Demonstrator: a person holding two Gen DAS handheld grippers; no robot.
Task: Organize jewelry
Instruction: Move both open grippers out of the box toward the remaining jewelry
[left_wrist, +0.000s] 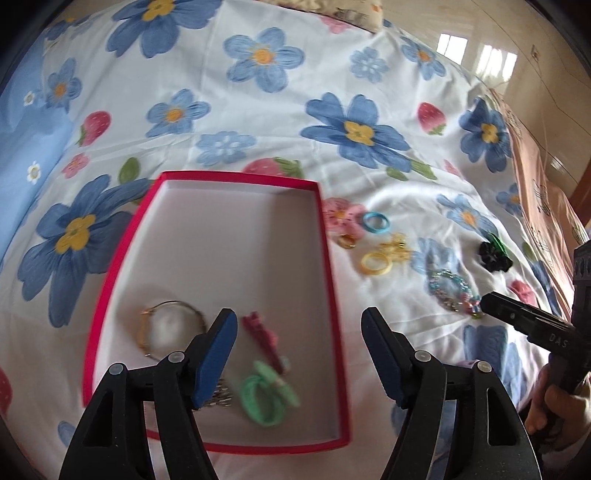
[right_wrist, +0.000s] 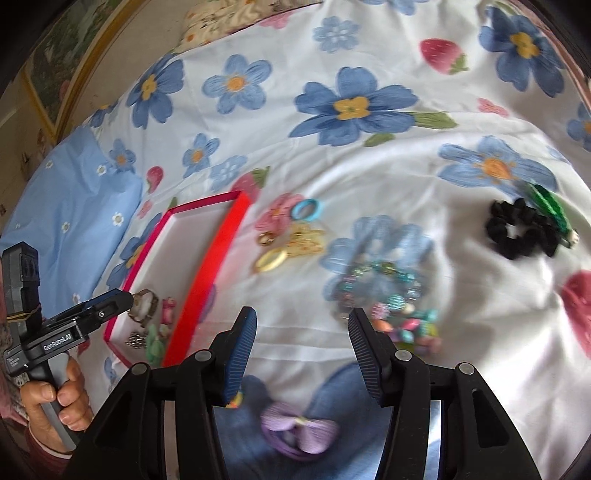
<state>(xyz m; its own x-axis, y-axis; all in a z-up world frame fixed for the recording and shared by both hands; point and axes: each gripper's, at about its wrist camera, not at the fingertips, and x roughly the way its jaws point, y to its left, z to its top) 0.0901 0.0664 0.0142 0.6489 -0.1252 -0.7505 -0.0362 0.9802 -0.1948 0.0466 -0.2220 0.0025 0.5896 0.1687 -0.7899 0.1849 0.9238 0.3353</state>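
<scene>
Both tools gape empty; left tool (left_wrist: 299, 354) hides silver chain (left_wrist: 221, 398) (blurred) in box (left_wrist: 334, 306)

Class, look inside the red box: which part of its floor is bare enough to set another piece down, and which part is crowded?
The far half of the red box is bare, bordered by its far and side walls. The near end is crowded: gold bangle, pink clip, green hair tie and a silver piece by the open left gripper.

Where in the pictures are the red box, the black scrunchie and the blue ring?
red box (left_wrist: 334, 295), left wrist view, on its right wall.
black scrunchie (right_wrist: 496, 225), right wrist view, on its left fabric folds.
blue ring (left_wrist: 365, 221), left wrist view, on its left band.
</scene>
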